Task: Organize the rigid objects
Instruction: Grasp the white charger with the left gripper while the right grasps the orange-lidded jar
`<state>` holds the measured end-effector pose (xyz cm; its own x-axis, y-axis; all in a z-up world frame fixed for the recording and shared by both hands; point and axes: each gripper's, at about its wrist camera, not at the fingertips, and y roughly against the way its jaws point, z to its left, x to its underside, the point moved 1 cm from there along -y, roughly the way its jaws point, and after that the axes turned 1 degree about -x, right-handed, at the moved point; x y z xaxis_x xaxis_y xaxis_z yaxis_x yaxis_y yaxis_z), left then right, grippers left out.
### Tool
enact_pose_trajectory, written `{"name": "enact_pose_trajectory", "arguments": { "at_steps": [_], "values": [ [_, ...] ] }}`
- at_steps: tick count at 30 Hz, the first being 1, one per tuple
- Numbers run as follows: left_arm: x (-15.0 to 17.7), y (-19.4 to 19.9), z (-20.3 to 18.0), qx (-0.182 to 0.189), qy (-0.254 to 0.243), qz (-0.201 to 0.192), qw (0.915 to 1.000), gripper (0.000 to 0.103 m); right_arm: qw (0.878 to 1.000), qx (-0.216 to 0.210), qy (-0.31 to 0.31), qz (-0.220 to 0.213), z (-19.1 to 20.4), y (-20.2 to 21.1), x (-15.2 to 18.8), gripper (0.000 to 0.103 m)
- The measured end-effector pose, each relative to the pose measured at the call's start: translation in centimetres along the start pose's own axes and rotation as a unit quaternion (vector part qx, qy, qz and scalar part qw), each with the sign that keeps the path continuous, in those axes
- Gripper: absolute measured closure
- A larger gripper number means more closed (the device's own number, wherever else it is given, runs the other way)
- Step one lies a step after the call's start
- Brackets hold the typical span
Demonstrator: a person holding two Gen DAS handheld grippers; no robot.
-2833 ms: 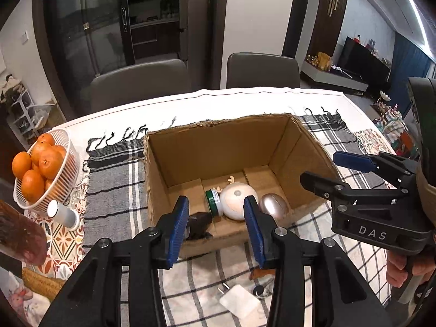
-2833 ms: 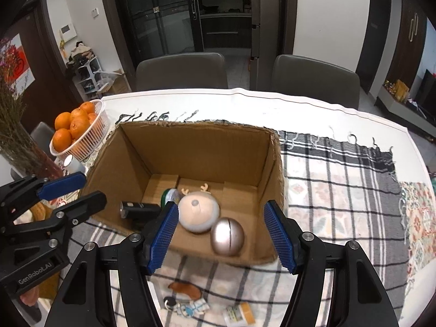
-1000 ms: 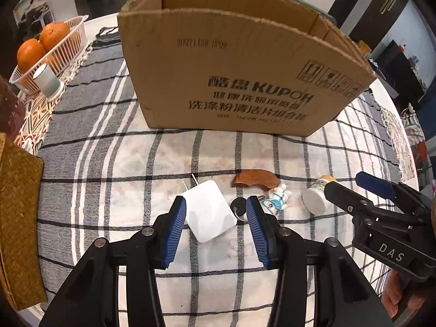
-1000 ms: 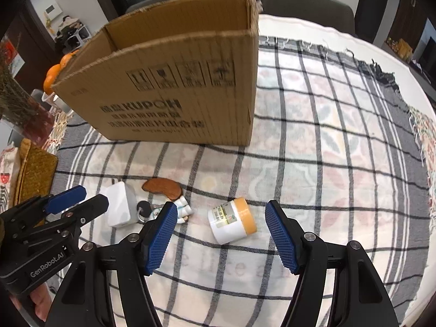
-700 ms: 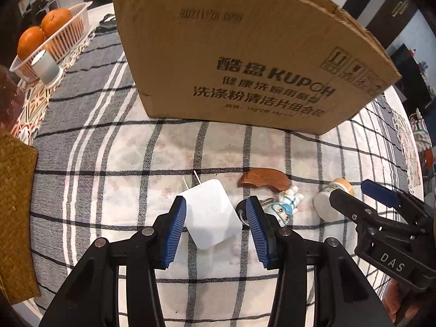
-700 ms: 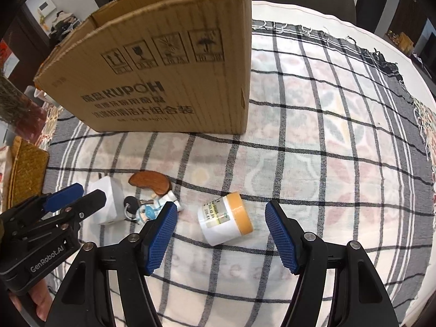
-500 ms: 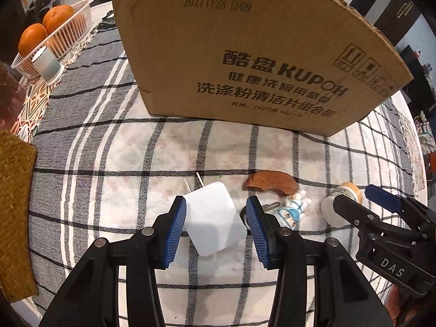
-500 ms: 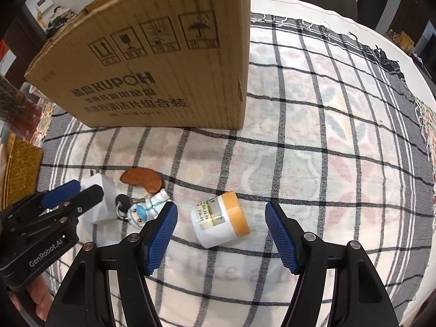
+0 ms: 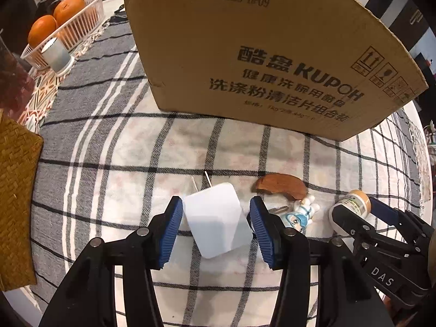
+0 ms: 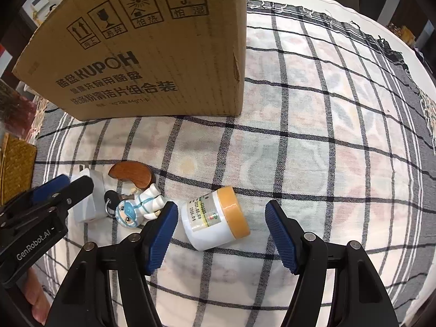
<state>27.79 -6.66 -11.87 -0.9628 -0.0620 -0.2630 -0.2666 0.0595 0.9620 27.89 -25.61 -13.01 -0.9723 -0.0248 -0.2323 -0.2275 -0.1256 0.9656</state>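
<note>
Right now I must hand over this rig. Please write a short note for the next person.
Left gripper: jaws opening, astride the white charger, not gripping.
Right gripper: open around the lying jar, no contact.
Keychain figure and wooden piece lie between them on the cloth, before the cardboard box.
Done: nothing visible.
Left: all four into the box.

The cardboard box (image 9: 245,54) bears "KUPOH", "20271128 DP09" and handling symbols. The left gripper (image 10: 41,234) reads "GenRobot.AI"; the right gripper (image 9: 381,275) reads "DAS".
</note>
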Motion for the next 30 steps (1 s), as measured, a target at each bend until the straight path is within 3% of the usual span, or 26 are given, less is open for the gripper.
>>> {"name": "enact_pose_trajectory", "arguments": {
  "at_steps": [7,14,30],
  "values": [
    [0.3,-1.3,0.2,-0.008,0.010,0.015,0.9998,0.051,1.000,0.004,0.005,0.005,-0.3,-0.7,0.4,0.037],
    [-0.1,-2.0,0.5,-0.009,0.019,0.014,0.9997,0.051,1.000,0.003,0.006,0.011,0.2,-2.1,0.8,0.053],
    [1.3,-1.3,1.5,0.014,-0.018,-0.004,0.9997,0.053,1.000,0.011,0.004,-0.011,1.4,0.0,1.2,0.056]
  ]
}}
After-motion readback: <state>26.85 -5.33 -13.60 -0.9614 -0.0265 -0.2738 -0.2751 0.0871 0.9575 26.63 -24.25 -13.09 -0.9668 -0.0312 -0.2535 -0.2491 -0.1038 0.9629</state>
